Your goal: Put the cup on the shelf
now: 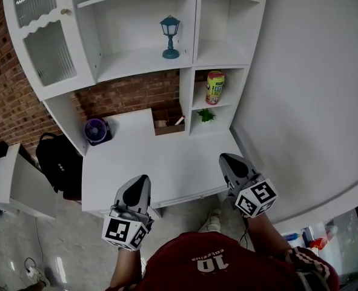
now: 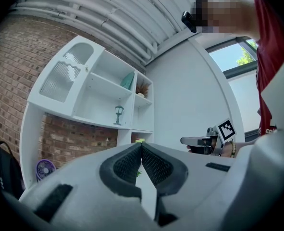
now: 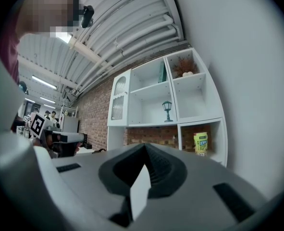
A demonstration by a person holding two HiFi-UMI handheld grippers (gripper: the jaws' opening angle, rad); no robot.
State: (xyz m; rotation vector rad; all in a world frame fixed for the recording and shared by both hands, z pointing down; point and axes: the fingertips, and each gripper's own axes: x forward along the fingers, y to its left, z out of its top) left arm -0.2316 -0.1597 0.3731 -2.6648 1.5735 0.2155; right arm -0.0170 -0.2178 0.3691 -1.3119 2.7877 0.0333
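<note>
The cup [image 1: 215,86], yellow-green with a red lid, stands upright in a right-hand compartment of the white shelf [image 1: 188,53], well ahead of both pairs of jaws and held by neither. In the right gripper view it shows beyond the jaws and to their right [image 3: 200,143]. Its label carries print too small to read. In the compartment under the cup lies a small green plant [image 1: 206,115]. In the wider compartment to the cup's left, one level up, a teal lantern [image 1: 170,37] stands alone. A top compartment holds a dried brown sprig [image 3: 184,66]. The right gripper [image 1: 226,158] hovers over the near edge of the white table [image 1: 166,162], its jaws pressed together with nothing between them. The left gripper [image 1: 143,179] is beside it, apart from it, with its jaws likewise pressed together and empty. Far ahead of the left jaws and to their left, a purple fan [image 1: 96,130] sits on the table against the brick wall. The person's red shirt [image 1: 209,265] bears the number 10, and the small lettering by it cannot be read.
</note>
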